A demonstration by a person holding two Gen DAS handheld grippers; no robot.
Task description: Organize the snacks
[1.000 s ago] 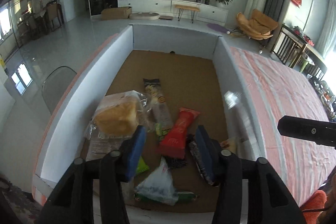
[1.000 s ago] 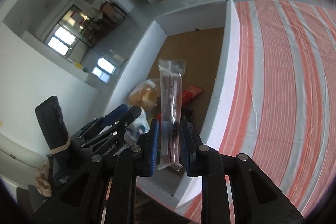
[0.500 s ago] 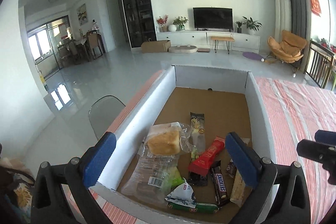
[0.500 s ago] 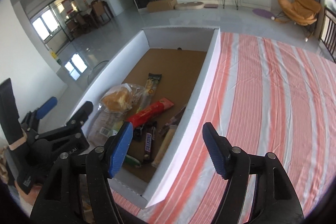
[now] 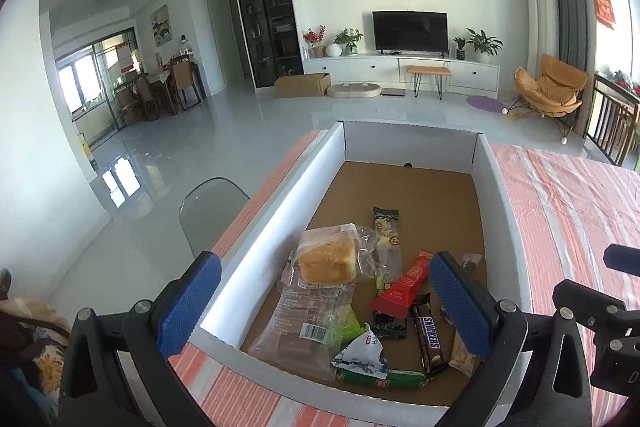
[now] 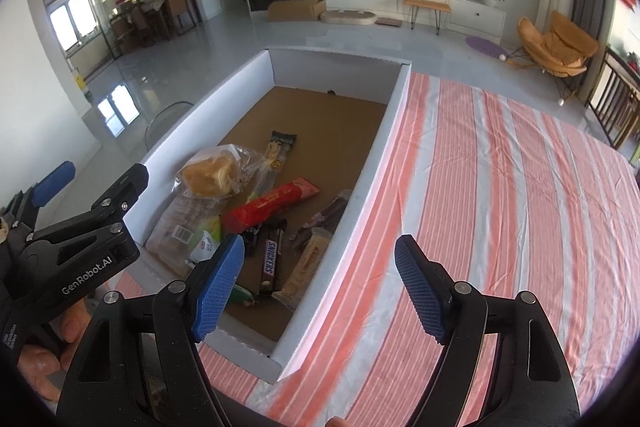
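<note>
A white box with a brown cardboard floor holds several snacks. Among them are bread in a clear bag, a red packet, a Snickers bar and a long green-black packet. A clear packet of dark sticks lies against the right wall. My left gripper is open wide above the box's near end, with nothing between the pads. My right gripper hangs over the box's near right corner; its jaws are opening and hold nothing. The left gripper's fingers show at the left.
A red-and-white striped cloth covers the table to the right of the box. A grey chair stands beside the table on the left. A hand holds the left gripper. Beyond is a living-room floor.
The right gripper let go of the clear packet, which now lies in the box by its right wall. Both grippers opened wide, drew back and tilted up.
</note>
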